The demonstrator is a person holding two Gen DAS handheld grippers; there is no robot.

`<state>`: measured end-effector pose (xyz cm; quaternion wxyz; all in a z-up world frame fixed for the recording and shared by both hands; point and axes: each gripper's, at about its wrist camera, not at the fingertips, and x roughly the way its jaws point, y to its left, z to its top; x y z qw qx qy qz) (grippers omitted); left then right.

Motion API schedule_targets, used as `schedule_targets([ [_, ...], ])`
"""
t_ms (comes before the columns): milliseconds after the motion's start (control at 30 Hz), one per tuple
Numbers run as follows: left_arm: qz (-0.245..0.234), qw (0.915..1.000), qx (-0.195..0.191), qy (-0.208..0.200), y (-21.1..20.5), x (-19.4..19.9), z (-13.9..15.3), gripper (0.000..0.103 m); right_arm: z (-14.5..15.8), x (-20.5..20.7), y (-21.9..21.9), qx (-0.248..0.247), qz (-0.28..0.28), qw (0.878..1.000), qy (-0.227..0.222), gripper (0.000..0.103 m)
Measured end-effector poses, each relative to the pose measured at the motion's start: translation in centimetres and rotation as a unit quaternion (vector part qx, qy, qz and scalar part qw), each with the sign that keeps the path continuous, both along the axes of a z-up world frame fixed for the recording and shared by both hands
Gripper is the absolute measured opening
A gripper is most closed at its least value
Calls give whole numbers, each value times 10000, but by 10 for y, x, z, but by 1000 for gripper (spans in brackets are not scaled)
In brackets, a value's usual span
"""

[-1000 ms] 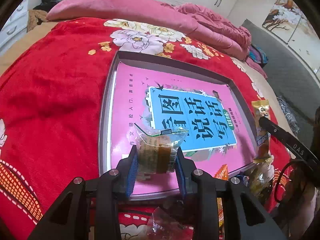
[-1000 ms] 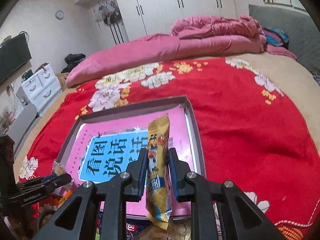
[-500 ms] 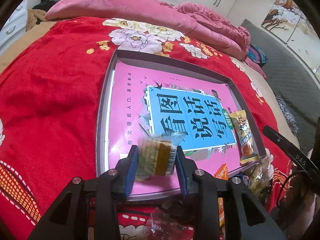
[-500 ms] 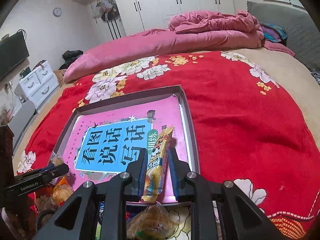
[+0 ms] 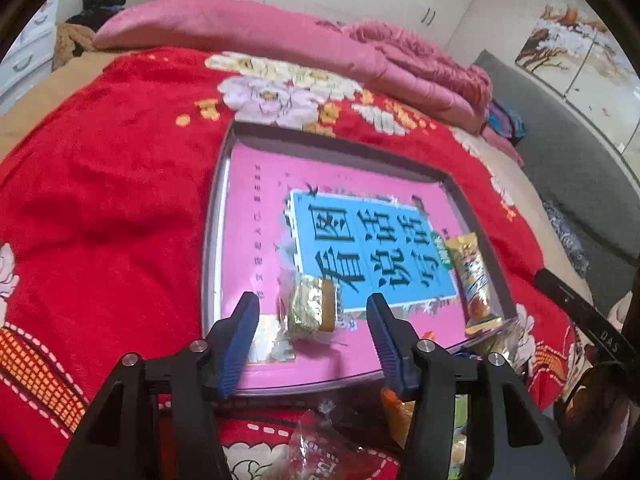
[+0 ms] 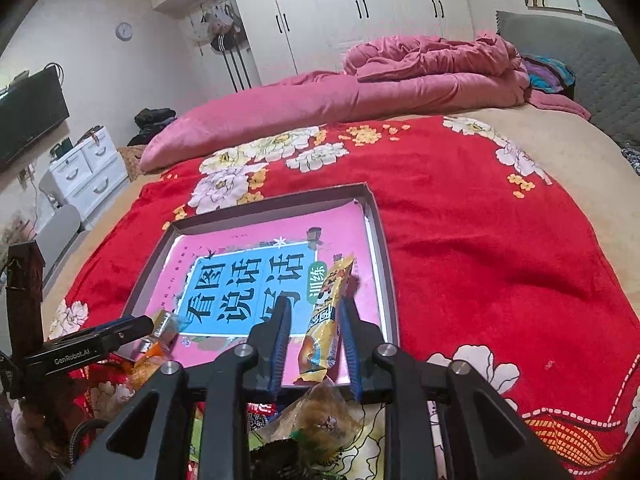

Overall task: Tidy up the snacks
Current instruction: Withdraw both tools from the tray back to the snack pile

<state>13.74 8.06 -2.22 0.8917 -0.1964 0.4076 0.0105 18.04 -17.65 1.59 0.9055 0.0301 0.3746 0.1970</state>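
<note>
We see the left gripper (image 5: 312,316) jaws apart, just opened; the small wrapped cake (image 5: 312,308) lies between them on the tray's pink book (image 5: 256,216), untouched. Right gripper (image 6: 314,316) jaws have just parted slightly; the long yellow snack bar (image 6: 326,316) lies between them by the tray (image 6: 382,248) right wall; contact with the right pad unclear. Tray sits on a red floral blanket (image 6: 480,248), bed with pink quilt (image 6: 360,92), white wardrobes (image 6: 360,12) behind. Cake: clear wrapper, gold-brown. More snacks (image 6: 320,416) piled below the tray's near edge.
</note>
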Motion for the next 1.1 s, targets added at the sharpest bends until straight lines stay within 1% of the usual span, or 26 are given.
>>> schedule_targets([
  [33,10,10000,-8,-56,1,-2,2,64,2,-2,-1,27,2,10000,-38,36],
  [67,8,9999,-24,-108,2,-4,5,65,4,-4,-3,52,3,10000,-66,37],
  [167,1,9997,-74,-227,3,-9,13,68,8,-9,-7,103,-4,9999,-135,44],
  [200,20,9997,-71,-242,3,-11,14,68,10,-11,-8,121,-8,9998,-149,47],
  [333,51,9996,-111,-251,5,-18,18,70,14,-18,-11,140,38,9996,-229,49],
  [433,11,9996,-158,-250,3,-26,21,72,17,-26,-12,117,71,9995,-288,57],
  [633,-59,9996,-144,-231,-5,-40,26,73,16,-40,-14,46,187,9994,-296,58],
  [833,-84,9999,-90,-44,-11,-49,21,73,12,-55,-13,-54,317,9992,-251,61],
  [1100,35,10000,-18,90,-3,-63,19,73,4,-72,-14,-161,435,9988,-141,62],
])
